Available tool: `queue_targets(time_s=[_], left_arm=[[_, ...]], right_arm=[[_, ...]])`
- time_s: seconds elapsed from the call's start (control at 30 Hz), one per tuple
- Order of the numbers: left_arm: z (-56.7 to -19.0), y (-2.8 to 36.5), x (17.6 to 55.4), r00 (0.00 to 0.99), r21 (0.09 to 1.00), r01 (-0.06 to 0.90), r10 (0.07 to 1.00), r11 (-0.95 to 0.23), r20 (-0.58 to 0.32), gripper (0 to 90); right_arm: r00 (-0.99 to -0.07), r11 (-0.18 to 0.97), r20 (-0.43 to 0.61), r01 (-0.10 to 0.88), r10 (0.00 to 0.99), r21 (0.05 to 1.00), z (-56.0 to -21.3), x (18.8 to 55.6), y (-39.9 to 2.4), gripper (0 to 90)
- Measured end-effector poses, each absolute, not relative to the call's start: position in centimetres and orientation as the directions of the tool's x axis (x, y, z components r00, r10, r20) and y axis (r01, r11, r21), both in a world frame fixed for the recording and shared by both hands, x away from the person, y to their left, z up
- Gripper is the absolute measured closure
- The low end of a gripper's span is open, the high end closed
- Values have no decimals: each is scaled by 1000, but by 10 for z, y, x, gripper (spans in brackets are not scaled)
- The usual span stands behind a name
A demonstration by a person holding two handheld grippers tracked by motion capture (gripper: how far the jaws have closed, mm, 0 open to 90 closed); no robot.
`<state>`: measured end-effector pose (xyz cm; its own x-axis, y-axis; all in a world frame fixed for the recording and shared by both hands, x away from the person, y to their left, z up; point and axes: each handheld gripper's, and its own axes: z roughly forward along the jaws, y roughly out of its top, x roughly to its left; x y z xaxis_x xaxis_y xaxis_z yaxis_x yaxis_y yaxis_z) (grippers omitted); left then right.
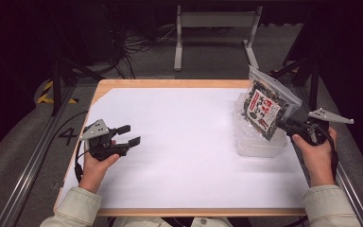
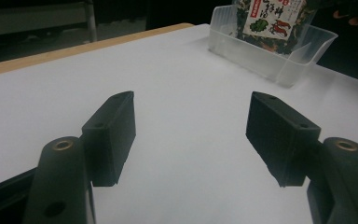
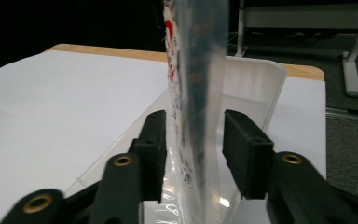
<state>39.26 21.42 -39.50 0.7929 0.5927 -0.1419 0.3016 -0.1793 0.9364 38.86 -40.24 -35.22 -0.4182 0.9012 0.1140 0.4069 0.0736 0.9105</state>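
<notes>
White covering spreads over our bench [image 1: 179,142], where a clear plastic bin [image 1: 260,144] sits at the right. Our right tool [image 3: 193,140] has its jaws parted around a printed packet [image 1: 264,106] standing in the bin, pads not pressing. Our left tool [image 1: 128,135] rests spread, holding nothing.

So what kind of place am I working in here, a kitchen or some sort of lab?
Most likely a lab or recording studio, not a kitchen. The wooden table is covered in a plain white sheet, loose cables trail over the grey carpet behind it, and dark stand legs and hazard tape flank it.
</notes>
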Motion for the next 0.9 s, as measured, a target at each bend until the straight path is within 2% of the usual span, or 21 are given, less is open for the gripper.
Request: queue_targets(time_s=[0.13,0.63,0.9], left_arm=[[-395,214,392,792,937,300,594,-177,-142,336],[-395,218,387,790,937,296,599,-184,-132,334],[-393,221,378,792,938,295,596,-182,-134,330]], right_arm=[[-423,71,105,382,900,922,-350,384,-402,466],[-428,108,48,333,903,937,-330,357,-399,352],[-482,119,42,299,875,947,-313,339,-384,274]])
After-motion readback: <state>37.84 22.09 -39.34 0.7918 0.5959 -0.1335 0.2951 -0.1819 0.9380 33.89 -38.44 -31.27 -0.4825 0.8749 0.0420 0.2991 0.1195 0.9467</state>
